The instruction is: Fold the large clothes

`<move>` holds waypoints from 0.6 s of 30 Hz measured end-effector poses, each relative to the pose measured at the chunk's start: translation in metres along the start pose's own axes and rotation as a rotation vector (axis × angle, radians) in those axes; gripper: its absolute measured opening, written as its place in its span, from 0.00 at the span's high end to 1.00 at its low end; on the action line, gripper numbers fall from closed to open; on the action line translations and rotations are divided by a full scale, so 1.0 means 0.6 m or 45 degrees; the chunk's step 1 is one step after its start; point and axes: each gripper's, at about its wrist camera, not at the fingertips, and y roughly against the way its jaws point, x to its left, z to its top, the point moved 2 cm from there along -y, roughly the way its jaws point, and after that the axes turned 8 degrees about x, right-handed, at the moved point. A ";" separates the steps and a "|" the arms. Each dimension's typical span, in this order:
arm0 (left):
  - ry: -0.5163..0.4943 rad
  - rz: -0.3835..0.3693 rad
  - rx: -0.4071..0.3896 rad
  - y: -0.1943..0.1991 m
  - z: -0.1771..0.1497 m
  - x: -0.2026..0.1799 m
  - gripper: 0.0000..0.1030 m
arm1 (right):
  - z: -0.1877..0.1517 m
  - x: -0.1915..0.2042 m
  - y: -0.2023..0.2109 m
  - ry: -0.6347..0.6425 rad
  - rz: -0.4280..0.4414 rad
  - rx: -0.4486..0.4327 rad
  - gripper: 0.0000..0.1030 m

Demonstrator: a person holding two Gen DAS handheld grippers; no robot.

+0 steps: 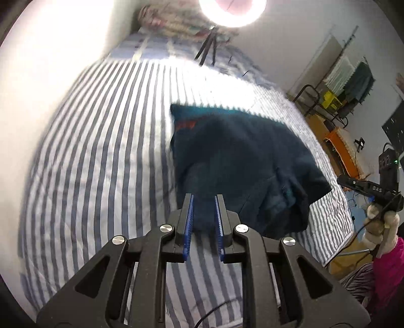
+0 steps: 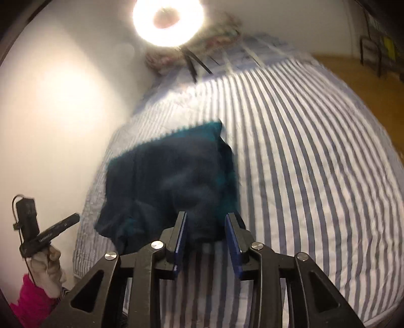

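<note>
Nearest the left wrist camera, the left gripper [image 1: 204, 201] points down at a bed, its two black fingers [image 1: 187, 214] lined with blue ribbed pads. The fingers stand a narrow gap apart with nothing pressed between them; dark cloth shows behind the gap, lower down on the bed. In the right wrist view, the right gripper [image 2: 205, 219] has the same blue-lined fingers [image 2: 233, 232], set somewhat wider and also holding nothing.

The task's thing, a dark navy-teal folded garment [image 1: 242, 161] of soft fleece-like fabric, lies on the bed's blue-and-white striped cover [image 1: 101, 156]. It sits near the bed's right-hand side edge in the left view, one corner drooping over that edge. An orange-red patch [image 1: 188, 125] shows at its far left corner; any writing on it is too blurred to read.

The striped cover is bare and wide to the garment's other side. A white wall [image 2: 50, 113] runs along one side of the bed. At the far end a bright ring light [image 1: 232, 11] stands on a dark tripod [image 1: 208, 48].

In the left view the other hand [image 1: 376, 222], with a pink sleeve, holds its gripper beyond the bed's edge; small white letters on that tool are unreadable.
</note>
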 end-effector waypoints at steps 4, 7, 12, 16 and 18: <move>-0.042 -0.026 -0.058 -0.005 0.062 -0.029 0.86 | 0.013 0.071 -0.022 0.146 0.040 0.006 0.69; -0.046 -0.042 -0.092 -0.028 0.108 -0.045 0.86 | 0.028 0.110 -0.085 0.220 0.020 0.055 0.69; -0.016 -0.080 -0.008 -0.103 0.137 -0.043 0.86 | 0.026 0.075 -0.172 0.263 -0.147 0.180 0.79; -0.004 -0.051 0.117 -0.178 0.095 -0.029 0.86 | 0.042 0.000 -0.199 0.172 -0.138 0.203 0.90; -0.044 0.000 0.183 -0.224 0.062 -0.025 0.86 | 0.047 -0.025 -0.207 0.131 -0.108 0.208 0.96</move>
